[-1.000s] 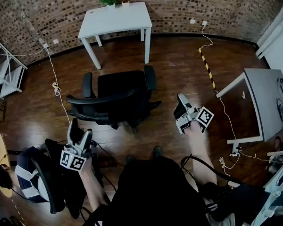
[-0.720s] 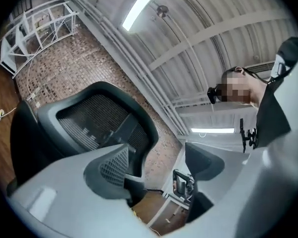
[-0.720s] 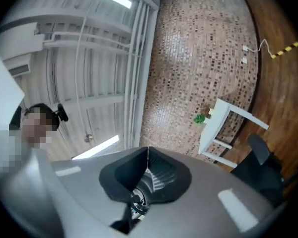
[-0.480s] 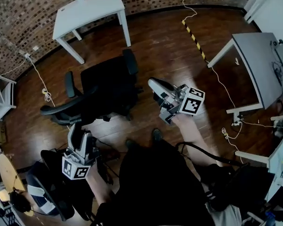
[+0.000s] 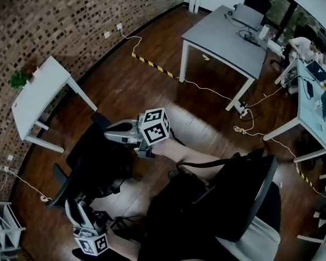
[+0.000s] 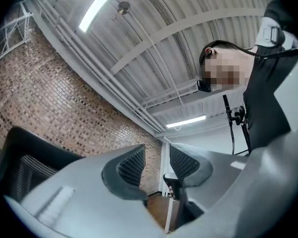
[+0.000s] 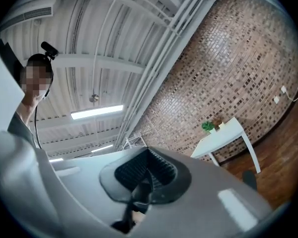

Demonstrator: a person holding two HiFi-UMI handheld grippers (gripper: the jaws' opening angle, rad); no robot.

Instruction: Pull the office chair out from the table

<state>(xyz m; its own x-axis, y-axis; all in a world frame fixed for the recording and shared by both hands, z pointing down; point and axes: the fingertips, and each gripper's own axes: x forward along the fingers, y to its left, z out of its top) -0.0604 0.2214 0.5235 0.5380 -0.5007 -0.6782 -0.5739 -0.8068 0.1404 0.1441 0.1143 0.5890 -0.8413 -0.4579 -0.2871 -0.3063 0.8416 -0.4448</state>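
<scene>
On the wood floor (image 5: 125, 75), the black chair (image 5: 95, 162) stands out from under the white table (image 5: 38, 99), near its legs and close to the person. Over the chair in the head view, the right gripper (image 5: 111, 132) has its 2 jaws pressed together on nothing. At the floor's lower left, behind the chair, the left gripper (image 5: 71, 206) points upward, its 2 jaws closing with only air between them.
</scene>
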